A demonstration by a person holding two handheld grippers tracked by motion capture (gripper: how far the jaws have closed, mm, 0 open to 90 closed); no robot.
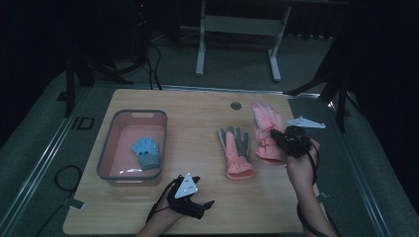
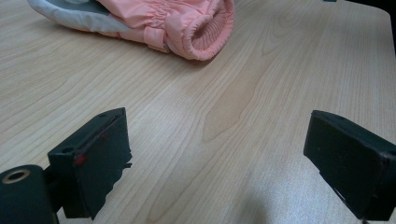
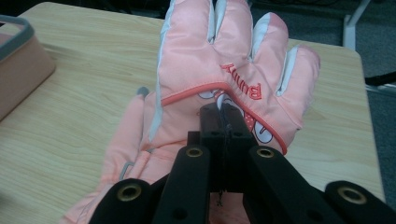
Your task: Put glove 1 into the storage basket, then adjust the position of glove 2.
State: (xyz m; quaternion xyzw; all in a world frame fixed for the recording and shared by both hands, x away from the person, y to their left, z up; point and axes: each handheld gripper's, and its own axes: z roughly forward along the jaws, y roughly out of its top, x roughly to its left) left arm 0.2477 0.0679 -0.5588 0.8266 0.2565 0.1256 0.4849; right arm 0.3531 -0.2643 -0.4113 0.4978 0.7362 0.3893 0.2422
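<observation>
Pink bin (image 1: 106,148) with a grey rim sits at the table's (image 1: 197,113) left; a small blue glove (image 1: 146,152) lies flat inside it, toward the right wall. Near the front edge, just right of the bin, the left gripper (image 1: 207,204) rests low over bare wood, jaws spread wide with nothing between them; the left gripper view confirms the gap (image 2: 217,154) and shows the ribbed cuff opening of the middle glove (image 2: 187,23) ahead, detail the high view can't resolve. That middle glove (image 1: 236,151) lies palm up mid-table, grey palm, pink cuff toward the person. Right of it, touching or nearly so, the right glove (image 1: 267,133) is pink, back side up, fingers pointing away. The right gripper (image 1: 277,138) has its jaws pinched together on this glove's fabric near the back of the hand. The right gripper view (image 3: 223,116) shows red stitched lettering reading "Bunny", upside down from that camera, plus part of a printed graphic below a red piping line; unreadable from above. "ID" is marked on the floor left of the table.
</observation>
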